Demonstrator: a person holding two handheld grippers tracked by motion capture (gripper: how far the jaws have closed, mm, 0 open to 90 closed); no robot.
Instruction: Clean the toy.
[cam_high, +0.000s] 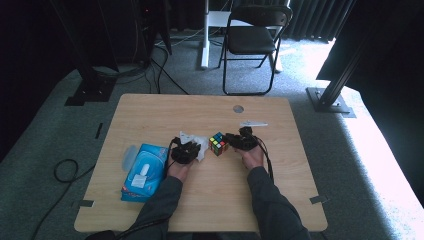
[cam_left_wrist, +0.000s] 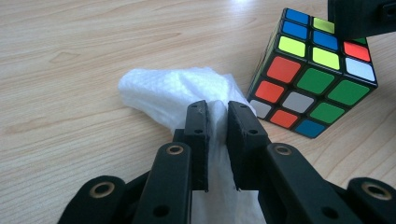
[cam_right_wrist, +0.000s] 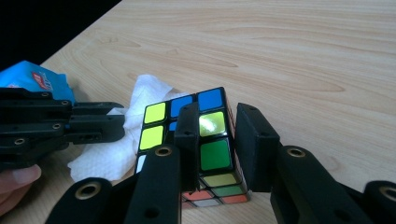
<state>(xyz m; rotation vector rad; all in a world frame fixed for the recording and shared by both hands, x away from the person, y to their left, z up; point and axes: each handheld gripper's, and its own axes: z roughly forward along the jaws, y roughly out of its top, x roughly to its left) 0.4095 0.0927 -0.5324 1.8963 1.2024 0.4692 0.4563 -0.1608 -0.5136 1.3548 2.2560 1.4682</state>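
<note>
We take the puzzle cube as our landmark; it sits near the middle of the wooden table. Our right gripper is clamped on one edge column of the cube, jaws on its glossy stickered faces. Just left of the cube, our left gripper pinches a crumpled white tissue, soft and dimpled, its free end lying towards the cube. Wiping, we judge, means carrying the tissue rightwards onto the hard, square-tiled cube. Further left lies the blue tissue pack.
</note>
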